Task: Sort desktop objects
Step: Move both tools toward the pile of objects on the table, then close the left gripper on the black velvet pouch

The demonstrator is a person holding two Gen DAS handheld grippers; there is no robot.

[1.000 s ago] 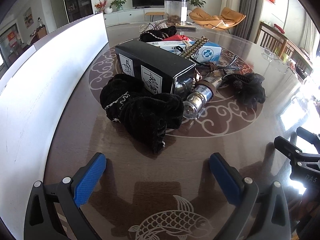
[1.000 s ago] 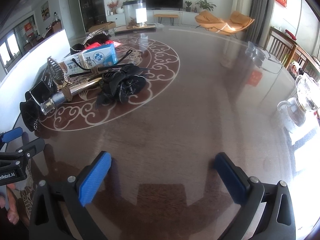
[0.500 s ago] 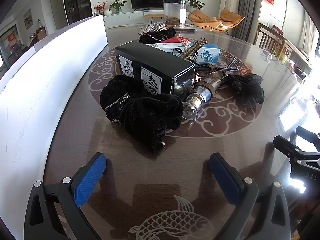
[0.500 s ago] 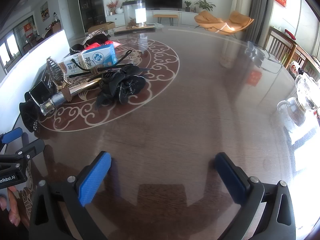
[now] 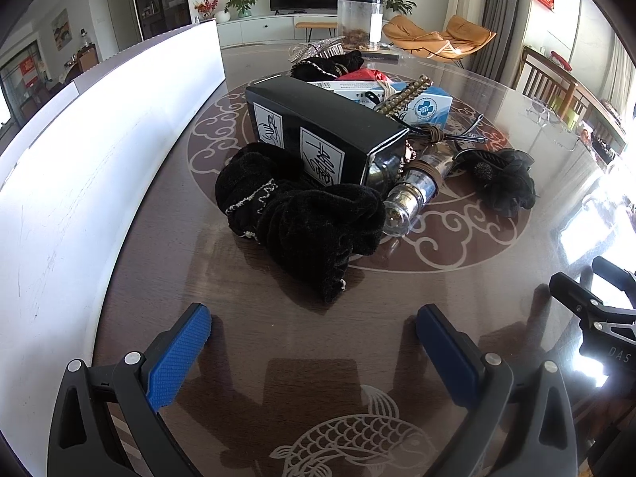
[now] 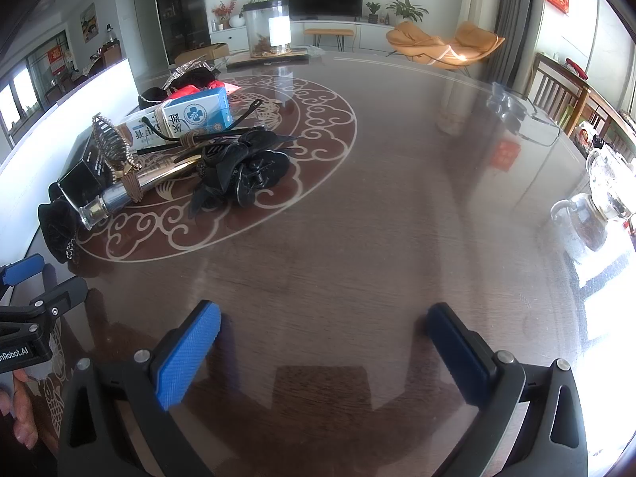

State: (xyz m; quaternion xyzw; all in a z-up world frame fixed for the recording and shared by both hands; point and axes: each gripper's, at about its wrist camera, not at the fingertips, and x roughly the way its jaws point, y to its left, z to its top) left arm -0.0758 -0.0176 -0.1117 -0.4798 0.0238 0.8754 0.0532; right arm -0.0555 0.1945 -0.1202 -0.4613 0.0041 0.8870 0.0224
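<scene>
Left wrist view first. Left gripper (image 5: pixel 314 334) spread wide, nothing between the two blue pads, hovering over the brown table (image 5: pixel 246 330) just short of the pile. Using the black box (image 5: pixel 322 131) as the anchor: one black velvet pouch (image 5: pixel 302 214) slumped against its near side, partly covering the box's lower edge. One clear bottle (image 5: pixel 409 198) poking out right beside the box's near-right corner, rest of it buried. One blue-and-white carton (image 5: pixel 425 103) behind the box, half hidden. Beaded hair clip (image 5: pixel 401 95) lying across that carton, hard to make out. One black fabric flower (image 5: pixel 505 183) off to the right of the box. More stuff behind the box, too jumbled to count. White board (image 5: pixel 79 151) along the left. Right gripper (image 5: pixel 596 302) cut off at the frame edge, state unreadable here.

Right wrist view. Right gripper (image 6: pixel 322 334) also released, empty, well apart from the box (image 6: pixel 87 163), over bare table. Box mostly hidden behind the clip and bottle. Two glass teapots (image 6: pixel 596 206) far right, washed out by glare.
</scene>
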